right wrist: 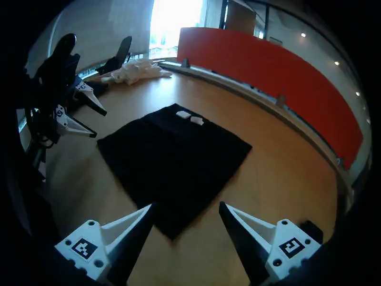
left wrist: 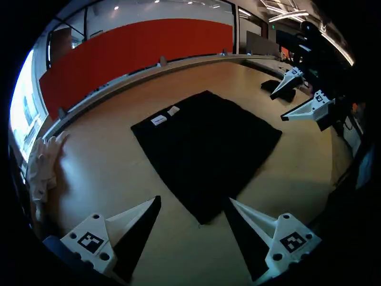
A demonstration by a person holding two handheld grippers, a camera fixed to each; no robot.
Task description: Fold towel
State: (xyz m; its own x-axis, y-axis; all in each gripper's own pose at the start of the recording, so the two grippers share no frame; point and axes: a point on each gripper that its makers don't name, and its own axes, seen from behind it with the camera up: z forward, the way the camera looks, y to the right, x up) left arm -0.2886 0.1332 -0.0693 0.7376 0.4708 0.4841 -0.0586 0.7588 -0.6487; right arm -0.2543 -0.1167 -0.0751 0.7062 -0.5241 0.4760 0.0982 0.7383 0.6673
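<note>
Wooden tabletop runs back to a red partition; at its left edge lies a crumpled white cloth, and in the middle the black towel is spread flat, two small white labels near its far corner. Folding looks not yet begun. Left gripper hovers wide open over one corner, right gripper wide open and empty over another; next, each likely needs to pinch its corner. None of these things holds another
</note>
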